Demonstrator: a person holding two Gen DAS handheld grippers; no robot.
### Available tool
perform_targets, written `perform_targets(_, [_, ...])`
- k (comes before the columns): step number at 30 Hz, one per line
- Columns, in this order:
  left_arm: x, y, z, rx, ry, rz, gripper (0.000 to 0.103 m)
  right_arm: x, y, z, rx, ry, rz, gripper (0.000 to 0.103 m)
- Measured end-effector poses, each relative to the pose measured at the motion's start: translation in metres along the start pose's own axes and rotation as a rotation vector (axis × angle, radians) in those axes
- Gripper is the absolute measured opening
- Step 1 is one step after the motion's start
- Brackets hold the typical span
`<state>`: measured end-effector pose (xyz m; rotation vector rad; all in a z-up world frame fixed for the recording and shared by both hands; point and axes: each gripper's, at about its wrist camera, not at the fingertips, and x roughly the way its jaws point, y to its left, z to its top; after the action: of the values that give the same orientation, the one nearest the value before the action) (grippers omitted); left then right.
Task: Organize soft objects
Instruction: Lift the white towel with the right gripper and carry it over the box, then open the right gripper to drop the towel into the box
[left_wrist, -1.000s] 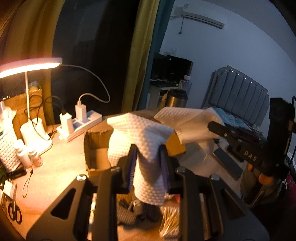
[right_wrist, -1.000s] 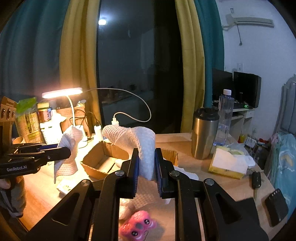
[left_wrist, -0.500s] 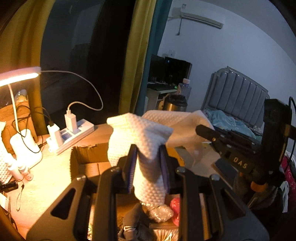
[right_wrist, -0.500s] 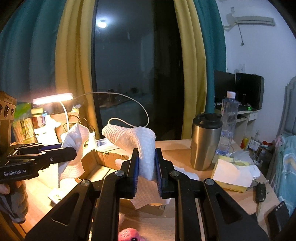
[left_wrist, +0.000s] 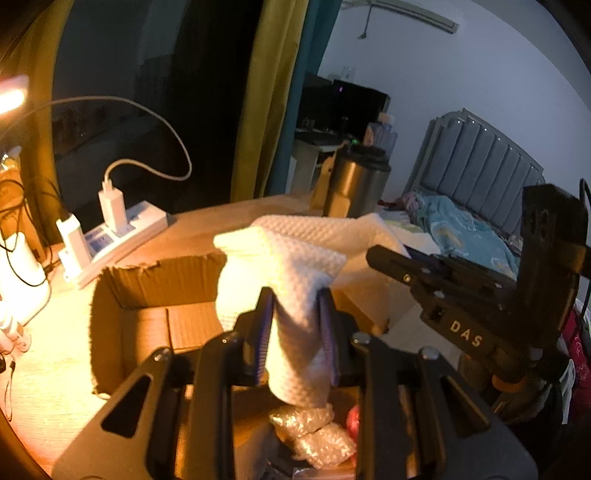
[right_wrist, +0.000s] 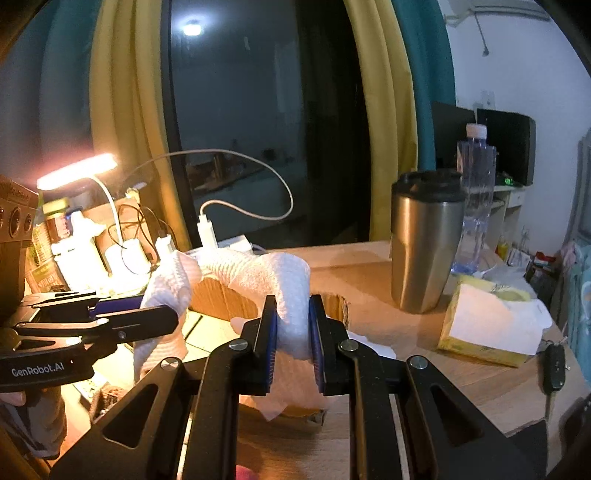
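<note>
A white waffle-textured cloth (left_wrist: 291, 266) hangs between both grippers above an open cardboard box (left_wrist: 147, 314). My left gripper (left_wrist: 295, 328) is shut on one end of it; the cloth bulges up over the pads and droops below them. My right gripper (right_wrist: 291, 332) is shut on the other end (right_wrist: 266, 269). In the right wrist view the left gripper (right_wrist: 147, 314) comes in from the left with its end of the cloth (right_wrist: 166, 291), over the box (right_wrist: 229, 302). In the left wrist view the right gripper (left_wrist: 384, 254) reaches in from the right. Crinkled plastic wrap (left_wrist: 314, 432) and something red lie below the cloth.
On the wooden desk (right_wrist: 480, 384) stand a steel tumbler (right_wrist: 421, 243), a water bottle (right_wrist: 476, 195), a yellow tissue pack (right_wrist: 487, 325) and a car key (right_wrist: 554, 365). A power strip with chargers (left_wrist: 110, 229) and a lit desk lamp (right_wrist: 77, 170) are at the left. A bed (left_wrist: 465, 229) lies beyond.
Both grippers carried the cloth forward and lower, so it now hangs over the box. The box and tumbler look nearer; the pink toy has dropped out of the right wrist view.
</note>
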<state>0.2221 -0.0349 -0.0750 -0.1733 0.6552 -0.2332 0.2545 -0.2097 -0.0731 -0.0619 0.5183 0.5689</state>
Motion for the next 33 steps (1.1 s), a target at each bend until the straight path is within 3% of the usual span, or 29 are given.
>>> perform_targets(13, [0.055,0.007,-0.017,-0.024,0.139,0.011,0.025,0.033,-0.012,-0.02,0.004,0.107,-0.021,0.019])
perform_targets(15, [0.06,0.007,-0.019,-0.025,0.161,0.016,0.027,0.036,-0.01,-0.022,-0.006,0.121,-0.019,0.024])
perform_targets(18, [0.062,0.007,-0.02,-0.027,0.174,0.02,0.027,0.033,-0.009,-0.022,-0.008,0.117,0.009,0.04])
perform_targets(20, [0.062,0.007,-0.02,-0.031,0.182,0.023,0.03,0.028,-0.009,-0.021,0.0,0.098,0.032,0.058])
perform_targets(24, [0.062,0.007,-0.021,-0.032,0.2,0.029,0.033,0.013,-0.018,-0.016,0.043,0.028,0.009,0.063])
perform_targets(27, [0.061,0.005,-0.021,-0.032,0.205,0.033,0.035,0.008,-0.03,-0.015,0.086,0.013,-0.033,0.072])
perform_targets(31, [0.059,0.002,-0.02,-0.023,0.205,0.031,0.043,0.025,-0.038,-0.025,0.105,0.109,-0.066,0.073])
perform_targets(32, [0.058,0.001,-0.02,-0.021,0.203,0.027,0.054,0.03,-0.039,-0.028,0.109,0.138,-0.066,0.073])
perform_targets(33, [0.055,0.0,-0.02,-0.022,0.195,0.018,0.059,0.036,-0.04,-0.031,0.12,0.159,-0.069,0.073])
